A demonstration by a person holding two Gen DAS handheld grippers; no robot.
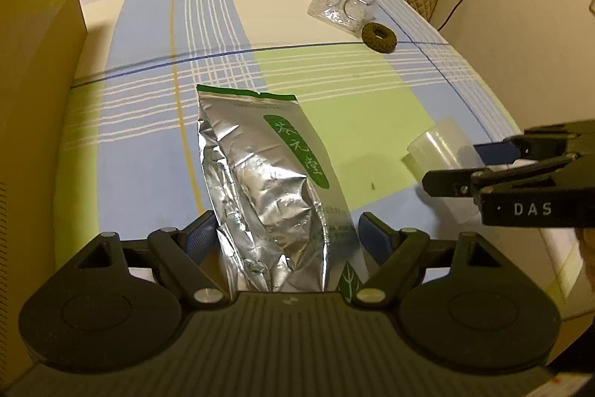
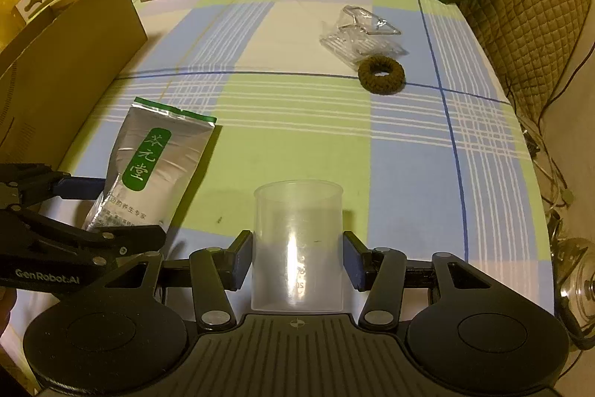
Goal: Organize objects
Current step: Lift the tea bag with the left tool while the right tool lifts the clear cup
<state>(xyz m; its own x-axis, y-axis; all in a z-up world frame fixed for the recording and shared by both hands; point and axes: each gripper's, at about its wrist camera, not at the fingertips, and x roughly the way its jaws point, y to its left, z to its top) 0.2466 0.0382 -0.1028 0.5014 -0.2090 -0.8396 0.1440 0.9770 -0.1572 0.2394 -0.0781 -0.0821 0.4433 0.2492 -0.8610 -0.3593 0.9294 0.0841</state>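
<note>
Lower centre of the left wrist view: left claw (image 1: 288,229) spread wide around the base of a silver foil pouch (image 1: 260,181) lying on the plaid counter (image 1: 372,106), pads beside it, contact not certain. Probably light, crinkly and slick, so best pinched across the stiffer bottom seam rather than the puffed middle. Lower centre of the right wrist view: right claw (image 2: 295,259) framing a clear plastic cup (image 2: 297,240), pads at or near its walls, grip impossible to confirm; thin, light, likely to flex under squeeze.

Left gripper (image 1: 288,229) fingers straddle the foil pouch (image 1: 267,188) on the tablecloth (image 1: 148,155).
</note>
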